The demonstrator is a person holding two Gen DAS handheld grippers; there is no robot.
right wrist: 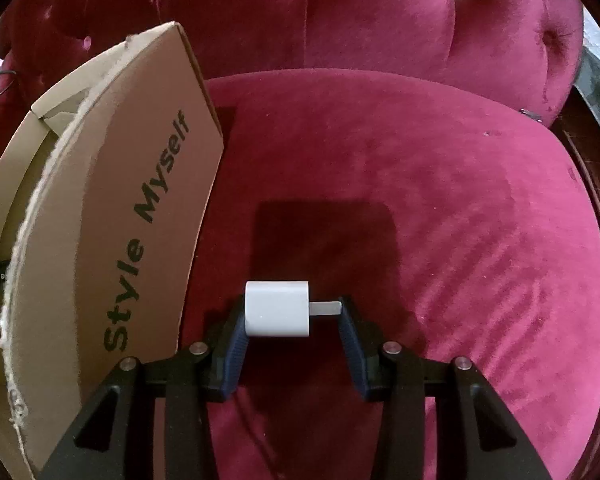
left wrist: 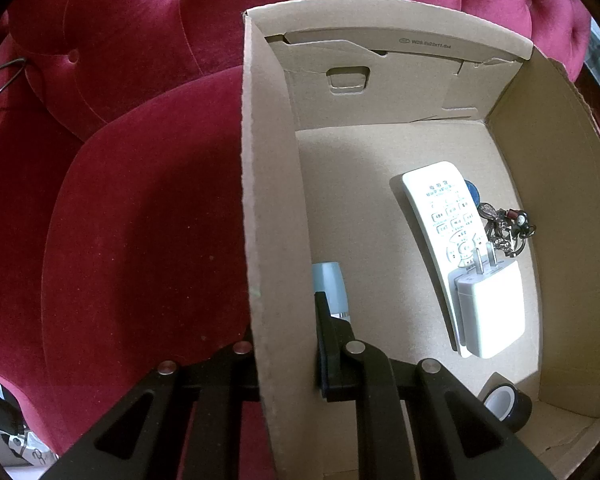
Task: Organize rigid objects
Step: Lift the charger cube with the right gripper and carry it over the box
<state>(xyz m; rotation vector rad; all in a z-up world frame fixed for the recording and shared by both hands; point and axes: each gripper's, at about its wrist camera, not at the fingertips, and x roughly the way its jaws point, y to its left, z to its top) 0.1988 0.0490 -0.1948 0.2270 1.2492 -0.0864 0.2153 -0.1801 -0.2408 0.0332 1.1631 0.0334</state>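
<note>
Right gripper [right wrist: 292, 316] pinches a small white charger [right wrist: 277, 309] endwise, body to prong, above the sofa cushion [right wrist: 440, 220]. Left gripper [left wrist: 288, 344] clamps the cardboard box [left wrist: 260, 200] wall. Remote [left wrist: 440, 216], second charger [left wrist: 492, 308], keys [left wrist: 508, 224], tape roll [left wrist: 508, 404] already boxed; one item judged outstanding.

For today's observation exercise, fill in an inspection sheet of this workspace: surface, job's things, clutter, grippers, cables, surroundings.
Surface: red velvet seat cushion.
Job's things: cardboard box holding a remote, a white charger, keys, a tape roll and a grey-blue tube; small white plug outside on the cushion.
Clutter: nothing seen.
Grippers: left gripper shut on the box wall; right gripper, jaws either side of the small plug, touching its body and prong tip.
Cables: thin wire at far left.
Surroundings: tufted sofa back.
</note>
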